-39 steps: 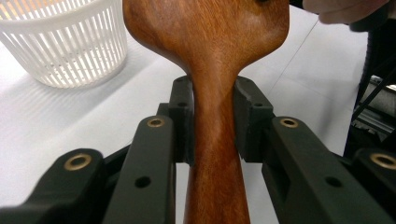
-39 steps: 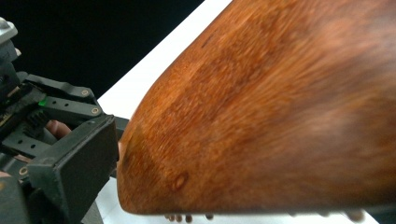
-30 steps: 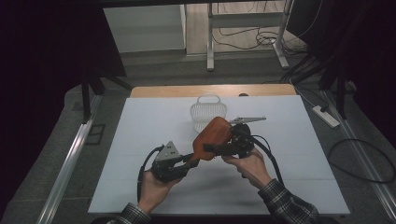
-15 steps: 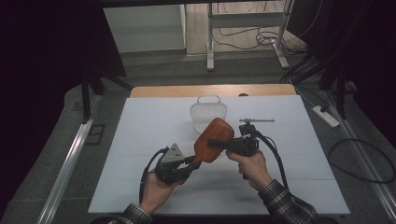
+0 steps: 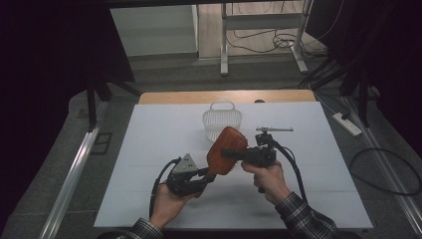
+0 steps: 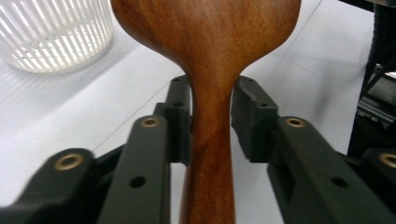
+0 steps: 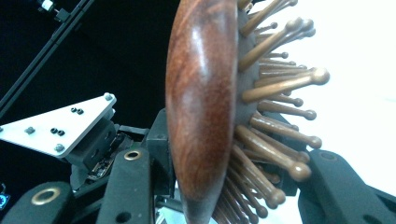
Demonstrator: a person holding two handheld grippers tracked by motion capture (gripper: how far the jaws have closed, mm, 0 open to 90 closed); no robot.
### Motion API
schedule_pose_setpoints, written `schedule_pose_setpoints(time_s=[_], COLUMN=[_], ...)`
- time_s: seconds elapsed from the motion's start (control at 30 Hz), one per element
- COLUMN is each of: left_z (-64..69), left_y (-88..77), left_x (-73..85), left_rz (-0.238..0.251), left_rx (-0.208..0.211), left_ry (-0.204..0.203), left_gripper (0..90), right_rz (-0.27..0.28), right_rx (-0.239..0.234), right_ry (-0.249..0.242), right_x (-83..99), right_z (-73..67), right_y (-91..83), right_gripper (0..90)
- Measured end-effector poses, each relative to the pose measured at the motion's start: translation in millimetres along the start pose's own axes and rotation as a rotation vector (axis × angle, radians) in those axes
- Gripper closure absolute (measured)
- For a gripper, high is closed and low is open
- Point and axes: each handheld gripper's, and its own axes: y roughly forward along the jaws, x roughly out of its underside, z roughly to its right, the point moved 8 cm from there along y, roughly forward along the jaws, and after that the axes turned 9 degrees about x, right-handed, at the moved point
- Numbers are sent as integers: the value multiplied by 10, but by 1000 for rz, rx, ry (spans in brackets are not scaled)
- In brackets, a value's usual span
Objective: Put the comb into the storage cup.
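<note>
A wooden hairbrush hangs over the white table, held between both grippers. My left gripper has the narrow neck of the handle between its jaws. They have just been opening a little, and the pads still lie against the wood on both sides. My right gripper has just closed across the brush head, one jaw on the wooden back and the other on the knobbed bristles. The left gripper's grey plate shows behind the head.
A white slatted basket stands just beyond the brush, also at the upper left in the left gripper view. A thin metal tool lies right of it. The white table spreads all round; a power strip lies on the floor.
The right hand has shifted slightly to the right and its jaws have closed on the brush head. The left hand has stayed on the handle.
</note>
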Motion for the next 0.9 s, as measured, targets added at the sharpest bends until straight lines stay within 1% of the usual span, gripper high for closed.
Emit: schedule_pose_setpoints(time_s=[0.1,0.23,0.37,0.4,0.43,0.53,0.7,0.83,0.9], left_z=[10,11,-16,-16,-26,-40,-55,-77,-93], left_y=[10,14,-13,-13,-30,-46,-86,-108,-119], left_x=[7,17,20,20,25,40,66,87,107], left_rz=[-13,-24,-18,-18,-18,-20,-21,-31,-40], left_rx=[-9,-13,-24,-24,-21,-17,-21,-27,-20], left_ry=[10,5,-5,-5,-13,-22,-19,-26,-40], left_gripper=[625,568,492,470,453,399,299,238,201], right_rz=[1,10,22,22,23,28,33,41,45], right_rx=[2,2,15,15,23,22,35,37,42], right_ry=[2,2,-12,-12,-15,-15,-24,-19,-18], right_x=[-6,-26,-56,-56,-69,-84,-114,-138,-155], right_z=[-2,-9,-8,-8,-7,-9,5,21,29], right_y=[2,-16,-44,-44,-54,-62,-81,-97,-107], right_gripper=[536,537,537,537,537,537,537,537,537])
